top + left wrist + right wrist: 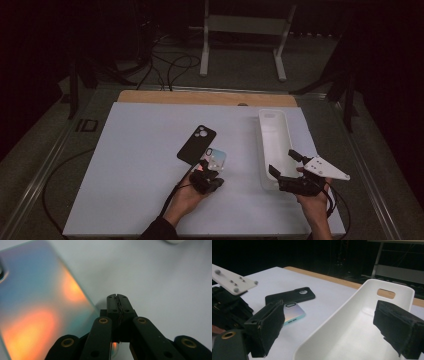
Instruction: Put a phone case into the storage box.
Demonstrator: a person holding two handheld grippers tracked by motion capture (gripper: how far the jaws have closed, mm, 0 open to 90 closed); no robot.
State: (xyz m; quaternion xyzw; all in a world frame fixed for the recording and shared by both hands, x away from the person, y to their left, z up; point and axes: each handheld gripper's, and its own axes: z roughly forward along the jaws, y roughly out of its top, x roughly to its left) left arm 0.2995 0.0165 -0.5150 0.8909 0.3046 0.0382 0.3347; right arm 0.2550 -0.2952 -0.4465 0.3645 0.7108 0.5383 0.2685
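Observation:
An iridescent phone [218, 156] lies flat on the white mat, next to a black phone case [196, 144] that lies just beyond it on the left. My left gripper [205, 171] sits at the phone's near end. In the left gripper view its jaws [117, 300] are shut tip to tip with nothing between them, low over the mat beside the phone's [37, 312] right edge. My right gripper [285, 162] is open at the near end of the white tray [265, 131]. Its pads [269, 327] stand wide apart with nothing between them, the tray's [352, 312] hollow ahead.
The mat [130, 175] lies on a wooden table whose far edge [200, 97] shows. Cables and a white stand [242, 30] are on the floor beyond. In the right gripper view the left gripper's grey plate [232, 280] is at the left, by the case [290, 296] and phone [294, 311].

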